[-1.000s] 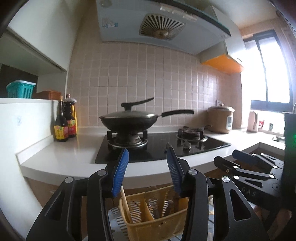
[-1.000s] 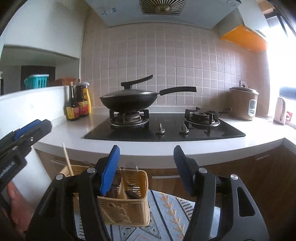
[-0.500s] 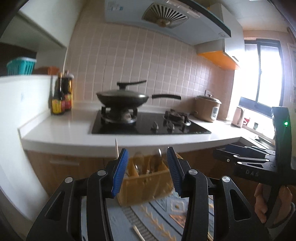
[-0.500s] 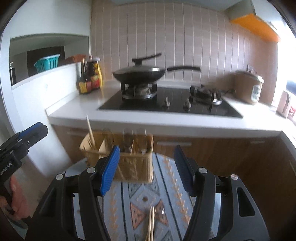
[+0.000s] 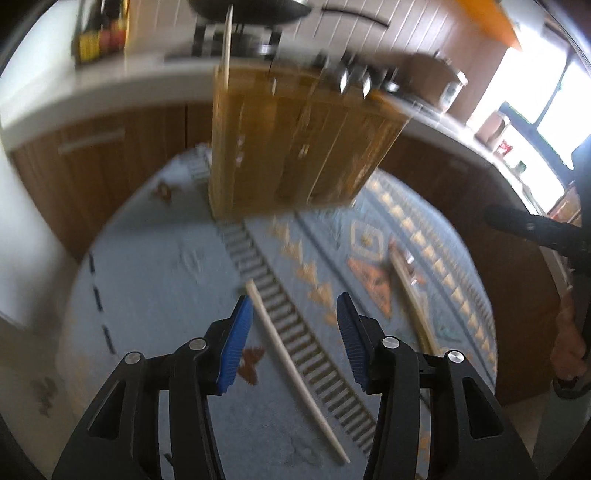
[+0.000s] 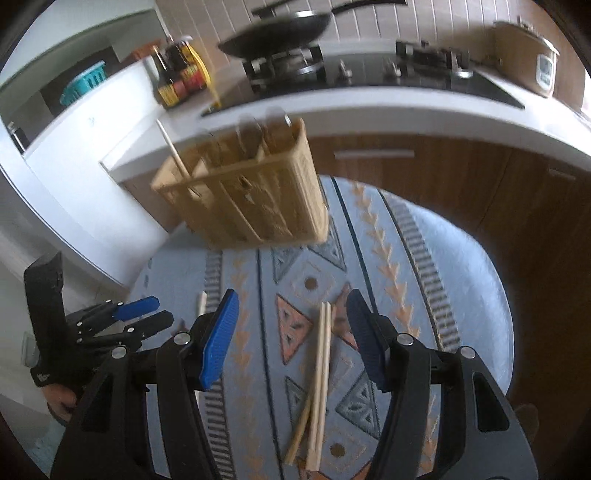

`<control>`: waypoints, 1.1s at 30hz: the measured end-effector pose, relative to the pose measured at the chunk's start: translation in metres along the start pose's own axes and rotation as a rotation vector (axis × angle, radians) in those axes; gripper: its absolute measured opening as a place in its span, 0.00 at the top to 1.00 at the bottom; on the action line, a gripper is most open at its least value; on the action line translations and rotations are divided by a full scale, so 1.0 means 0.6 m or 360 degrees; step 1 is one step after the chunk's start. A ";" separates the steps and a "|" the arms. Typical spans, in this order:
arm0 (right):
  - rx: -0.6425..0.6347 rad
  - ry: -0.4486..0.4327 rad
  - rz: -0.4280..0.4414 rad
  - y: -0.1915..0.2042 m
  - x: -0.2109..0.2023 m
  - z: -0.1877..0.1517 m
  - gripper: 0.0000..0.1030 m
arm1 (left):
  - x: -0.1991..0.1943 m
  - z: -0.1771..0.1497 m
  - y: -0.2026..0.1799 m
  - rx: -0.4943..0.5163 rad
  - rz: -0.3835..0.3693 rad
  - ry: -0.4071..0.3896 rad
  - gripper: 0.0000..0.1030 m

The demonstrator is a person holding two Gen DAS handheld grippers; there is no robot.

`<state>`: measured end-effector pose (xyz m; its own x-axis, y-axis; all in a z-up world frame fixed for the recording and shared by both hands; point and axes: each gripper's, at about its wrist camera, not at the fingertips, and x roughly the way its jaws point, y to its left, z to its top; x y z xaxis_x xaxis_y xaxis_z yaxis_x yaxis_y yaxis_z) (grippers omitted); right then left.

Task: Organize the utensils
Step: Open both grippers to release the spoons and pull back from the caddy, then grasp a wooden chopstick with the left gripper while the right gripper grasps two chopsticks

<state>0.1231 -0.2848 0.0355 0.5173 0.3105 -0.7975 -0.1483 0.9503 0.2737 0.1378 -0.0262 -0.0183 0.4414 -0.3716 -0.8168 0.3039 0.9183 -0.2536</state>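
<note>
A yellow slatted utensil basket (image 5: pixel 295 147) (image 6: pixel 247 195) stands on a blue patterned mat (image 5: pixel 166 280) (image 6: pixel 461 280), with one chopstick (image 6: pixel 175 157) upright in its left compartment and blurred utensils in the others. My left gripper (image 5: pixel 293 315) is open and empty, low over a single pale chopstick (image 5: pixel 291 365) lying on the mat. My right gripper (image 6: pixel 291 325) is open and empty above a bundle of chopsticks (image 6: pixel 319 376) lying on the mat. The left gripper also shows in the right wrist view (image 6: pixel 142 314).
A white counter edge (image 6: pixel 406 110) with wooden cabinets (image 6: pixel 461 177) curves behind the mat. On it sit a hob with a black wok (image 6: pixel 277 29), sauce bottles (image 6: pixel 177 74) and a rice cooker (image 6: pixel 528 59). More chopsticks (image 5: pixel 410 295) lie at the right in the left wrist view.
Both grippers have tilted down and dropped from facing the counter to looking at the mat. The basket and loose chopsticks now fill the views. Both stay open.
</note>
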 end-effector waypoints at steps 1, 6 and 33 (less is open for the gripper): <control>0.0001 0.0030 -0.0003 -0.004 0.009 -0.004 0.45 | 0.010 0.001 0.003 0.0001 0.0015 0.0027 0.55; 0.0025 0.0187 0.0026 -0.022 0.059 -0.025 0.45 | 0.048 -0.006 0.018 -0.0009 0.0062 0.0146 0.55; -0.0358 0.0486 -0.0303 0.065 0.215 -0.072 0.90 | 0.100 -0.024 -0.034 0.0218 0.0339 0.0145 0.56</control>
<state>0.1475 -0.2069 -0.0797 0.2847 0.0893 -0.9544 -0.2718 0.9623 0.0089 0.1456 -0.0651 -0.0696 0.4317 -0.1524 -0.8890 0.3262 0.9453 -0.0036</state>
